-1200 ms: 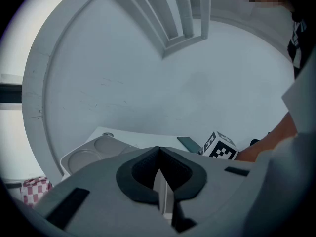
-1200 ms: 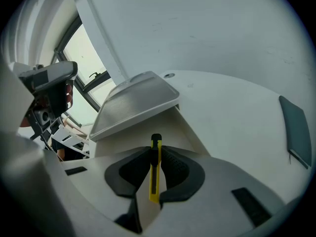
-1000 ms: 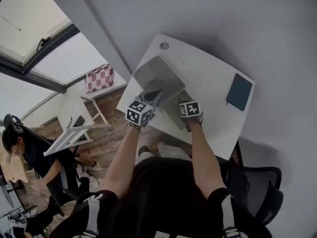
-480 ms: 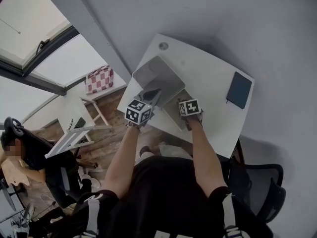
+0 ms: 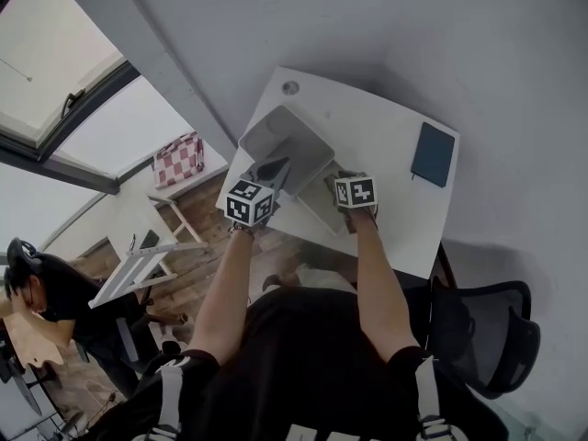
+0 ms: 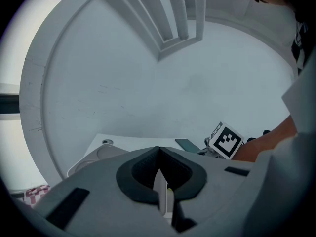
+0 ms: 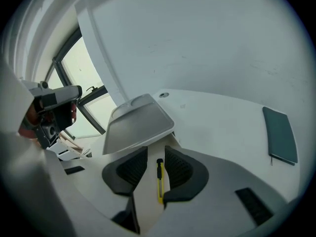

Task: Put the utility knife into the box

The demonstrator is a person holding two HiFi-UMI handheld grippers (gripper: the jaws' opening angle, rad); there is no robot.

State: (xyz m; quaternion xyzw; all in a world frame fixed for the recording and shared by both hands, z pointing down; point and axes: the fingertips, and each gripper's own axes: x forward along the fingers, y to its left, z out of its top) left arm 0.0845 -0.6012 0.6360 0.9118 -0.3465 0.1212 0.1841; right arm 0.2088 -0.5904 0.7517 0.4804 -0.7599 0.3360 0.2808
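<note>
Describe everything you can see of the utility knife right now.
The utility knife is a slim yellow stick, plastic by its look, with a black far end; no blade shows. It lies flat on the pale floor of the box, framed by the right gripper, whose jaws have just opened wide, eased in slightly, and stand clear of it.

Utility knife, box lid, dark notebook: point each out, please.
utility knife point(image 7: 159, 181), right gripper view, middle of its yellow body
box lid point(image 7: 138, 127), right gripper view, centre of the raised panel
notebook point(image 5: 432, 154), head view, middle of dark cover
</note>
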